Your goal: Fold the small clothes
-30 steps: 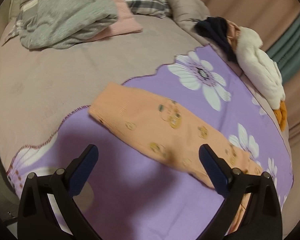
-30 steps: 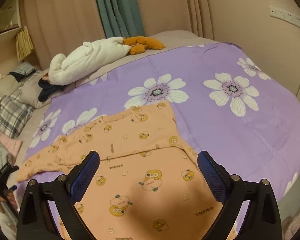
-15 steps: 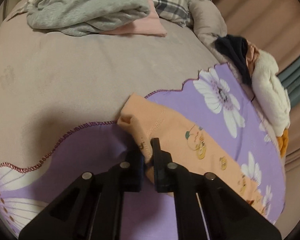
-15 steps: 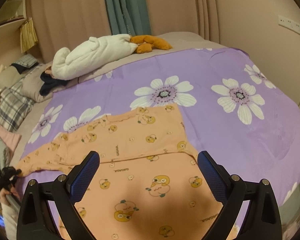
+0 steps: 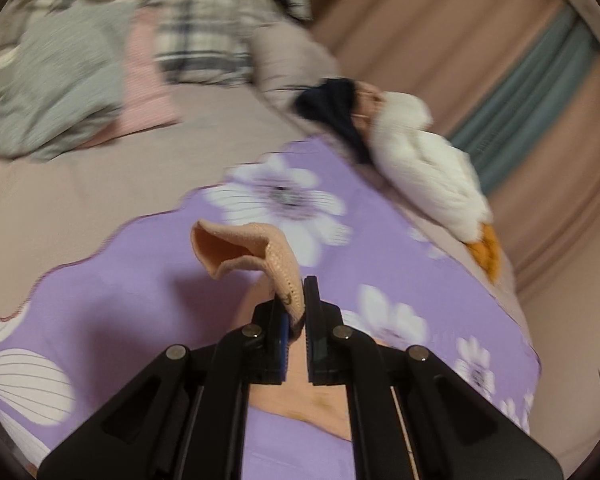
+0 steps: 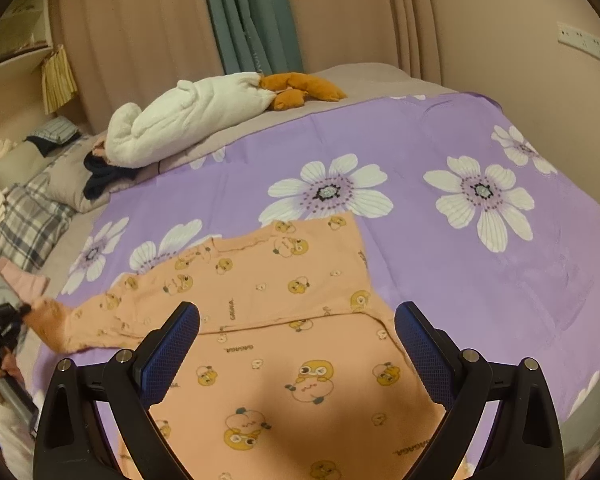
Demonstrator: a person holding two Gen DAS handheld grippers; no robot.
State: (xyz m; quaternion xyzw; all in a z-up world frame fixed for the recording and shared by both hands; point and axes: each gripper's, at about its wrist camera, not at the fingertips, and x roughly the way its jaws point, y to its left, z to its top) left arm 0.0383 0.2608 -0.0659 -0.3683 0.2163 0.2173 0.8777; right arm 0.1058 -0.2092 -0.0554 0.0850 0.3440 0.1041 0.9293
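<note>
An orange child's top (image 6: 284, 320) printed with yellow ducks lies flat on the purple flowered sheet (image 6: 440, 280). Its long sleeve (image 6: 112, 312) stretches to the left. My left gripper (image 5: 294, 312) is shut on the ribbed cuff of that sleeve (image 5: 256, 252) and holds it lifted off the sheet; the cuff end curls above the jaws. The left gripper (image 6: 4, 332) also shows small at the left edge of the right wrist view, with a hand below it. My right gripper (image 6: 296, 344) hovers open over the top's body, nothing between its fingers.
A white and orange plush toy (image 6: 196, 120) lies along the bed's far side beside dark clothing (image 6: 100, 176). Grey and pink garments (image 5: 60, 92) and a plaid pillow (image 5: 204, 48) are piled at the head of the bed. Curtains (image 6: 252, 16) and a wall close behind.
My left gripper went from wide open above the sleeve to shut on its cuff, then rose with the cuff lifted off the sheet. The right gripper stayed open and still.
</note>
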